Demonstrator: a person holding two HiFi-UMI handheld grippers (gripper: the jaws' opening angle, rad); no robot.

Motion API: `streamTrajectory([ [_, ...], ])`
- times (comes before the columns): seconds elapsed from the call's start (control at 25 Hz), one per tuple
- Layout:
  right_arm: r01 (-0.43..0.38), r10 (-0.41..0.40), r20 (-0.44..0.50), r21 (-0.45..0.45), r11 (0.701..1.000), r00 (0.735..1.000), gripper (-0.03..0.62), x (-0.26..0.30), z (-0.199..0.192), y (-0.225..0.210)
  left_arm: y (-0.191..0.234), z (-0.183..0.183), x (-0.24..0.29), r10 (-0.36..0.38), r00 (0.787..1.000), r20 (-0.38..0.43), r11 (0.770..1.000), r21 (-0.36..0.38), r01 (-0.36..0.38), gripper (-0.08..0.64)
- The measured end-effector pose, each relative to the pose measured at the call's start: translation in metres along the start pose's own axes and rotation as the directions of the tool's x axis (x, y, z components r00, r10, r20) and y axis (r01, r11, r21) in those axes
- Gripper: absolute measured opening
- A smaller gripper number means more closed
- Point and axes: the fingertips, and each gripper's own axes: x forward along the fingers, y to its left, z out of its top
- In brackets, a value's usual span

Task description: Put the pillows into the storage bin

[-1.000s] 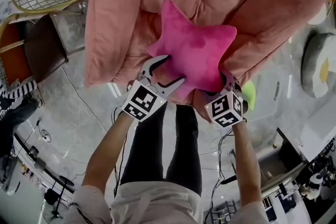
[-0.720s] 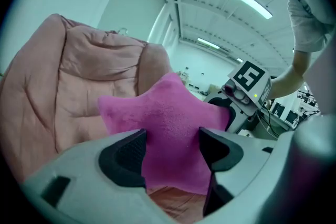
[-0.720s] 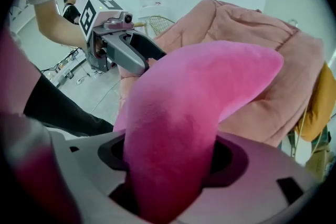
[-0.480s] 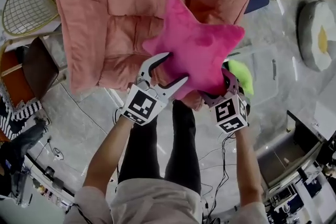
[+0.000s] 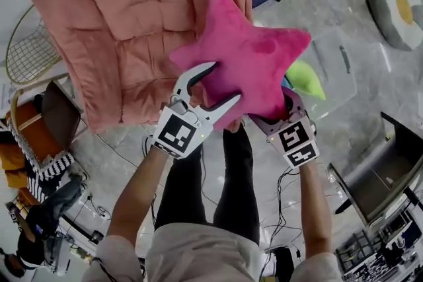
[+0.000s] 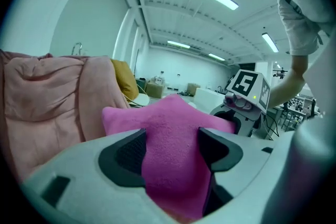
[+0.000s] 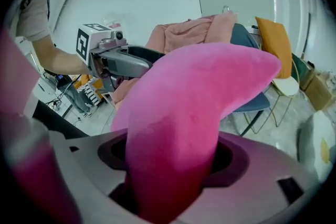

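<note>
You have no word, number or brand to read right now, only the black-and-white square markers on your left gripper and your right gripper, and those spell nothing.

You have two grippers, left gripper and right gripper; three pillows, star pillow, green pillow, egg pillow; one armchair.

Magenta star pillow, salmon-pink quilted armchair, lime-green cushion, black-and-white marker cube
</note>
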Motion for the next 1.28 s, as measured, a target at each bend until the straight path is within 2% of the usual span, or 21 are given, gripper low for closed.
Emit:
streamTrajectory([
  [0.28,0.038,-0.038,0.008,0.039,0.999,0.999,0.356,-0.033,-0.055,-0.022,-0.054,0.002,0.043,-0.046,0.999,-0.017,0.999,0.000,0.046,0.311],
  [0.36,0.037,-0.039,0.016,0.092,0.995,0.999,0.356,-0.041,-0.075,-0.026,-0.072,0.003,0.060,-0.085,0.996,-0.029,0.996,0.024,0.086,0.311],
  [0.44,0.019,-0.027,0.040,0.187,0.982,0.999,0.356,-0.051,-0.099,-0.031,-0.093,0.004,0.082,-0.140,0.989,-0.056,0.989,0.047,0.142,0.311],
  [0.52,0.004,-0.024,0.066,0.293,0.956,0.998,0.356,-0.061,-0.127,-0.034,-0.116,0.005,0.105,-0.202,0.976,-0.083,0.977,0.058,0.207,0.311],
  [0.56,-0.001,-0.027,0.077,0.341,0.940,0.997,0.356,-0.065,-0.140,-0.034,-0.127,0.006,0.115,-0.225,0.971,-0.086,0.973,0.040,0.229,0.311],
  [0.68,-0.022,-0.037,0.117,0.463,0.886,0.992,0.356,-0.073,-0.166,-0.026,-0.144,0.008,0.134,-0.248,0.967,-0.062,0.967,-0.067,0.244,0.271],
  [0.76,-0.031,-0.048,0.136,0.527,0.849,0.989,0.356,-0.079,-0.185,-0.024,-0.158,0.005,0.149,-0.267,0.961,-0.069,0.960,-0.104,0.260,0.252],
  [0.84,-0.031,-0.064,0.142,0.581,0.814,0.988,0.354,-0.086,-0.208,-0.026,-0.179,-0.001,0.162,-0.311,0.946,-0.096,0.946,-0.129,0.298,0.252],
  [0.92,-0.025,-0.092,0.145,0.651,0.758,0.985,0.354,-0.092,-0.231,-0.029,-0.199,-0.007,0.170,-0.362,0.923,-0.132,0.930,-0.118,0.348,0.252],
  [1.0,-0.026,-0.126,0.154,0.729,0.684,0.980,0.353,-0.098,-0.256,-0.038,-0.214,-0.010,0.176,-0.386,0.909,-0.157,0.922,-0.093,0.376,0.251],
  [1.08,-0.035,-0.165,0.165,0.802,0.596,0.972,0.353,-0.104,-0.282,-0.050,-0.224,-0.011,0.181,-0.390,0.906,-0.163,0.921,-0.092,0.379,0.223],
  [1.2,-0.043,-0.231,0.165,0.888,0.457,0.959,0.353,-0.115,-0.319,-0.068,-0.238,-0.015,0.191,-0.404,0.897,-0.183,0.915,-0.087,0.394,0.219],
  [1.28,-0.049,-0.261,0.159,0.923,0.382,0.952,0.353,-0.120,-0.341,-0.084,-0.244,-0.017,0.201,-0.404,0.894,-0.195,0.915,-0.091,0.394,0.219],
])
